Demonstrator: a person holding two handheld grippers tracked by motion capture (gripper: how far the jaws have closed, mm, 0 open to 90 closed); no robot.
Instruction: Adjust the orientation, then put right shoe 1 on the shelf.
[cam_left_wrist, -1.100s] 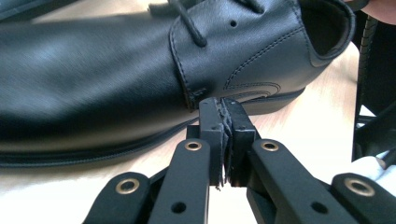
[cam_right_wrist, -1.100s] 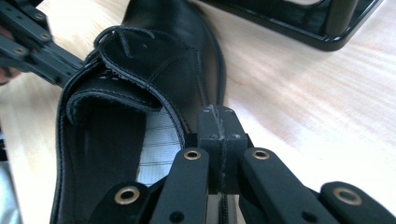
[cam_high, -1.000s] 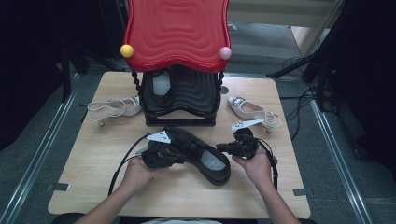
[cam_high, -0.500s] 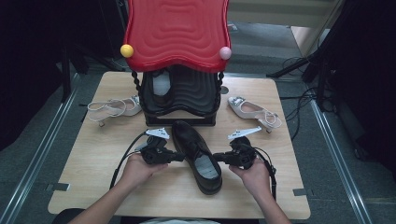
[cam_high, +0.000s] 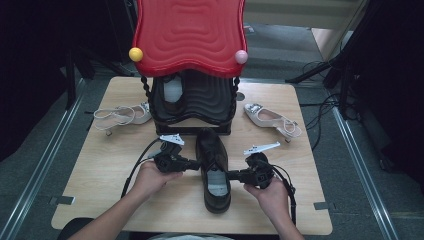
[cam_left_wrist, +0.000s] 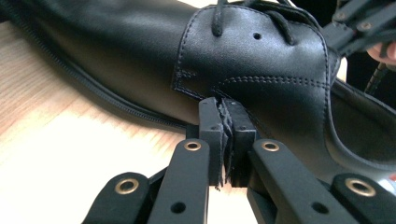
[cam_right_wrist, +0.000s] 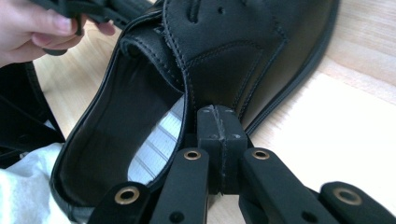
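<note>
While the black leather lace-up shoe (cam_high: 213, 170) is lying on the wooden table (cam_high: 100, 190) with its toe pointed at the red-topped shoe rack (cam_high: 192, 95), it is being flanked by the left gripper (cam_high: 192, 162) and the right gripper (cam_high: 235, 175), each with jaws closed together on nothing and tips pressed against its sides. The upper is judged smooth and slippery, the sole stiff and fairly heavy. A firmer hold is judged likely at the padded collar rim, by the heel opening.

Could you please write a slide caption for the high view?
Two shut grippers, left gripper and right gripper, flank a black shoe before a red-topped rack.
</note>
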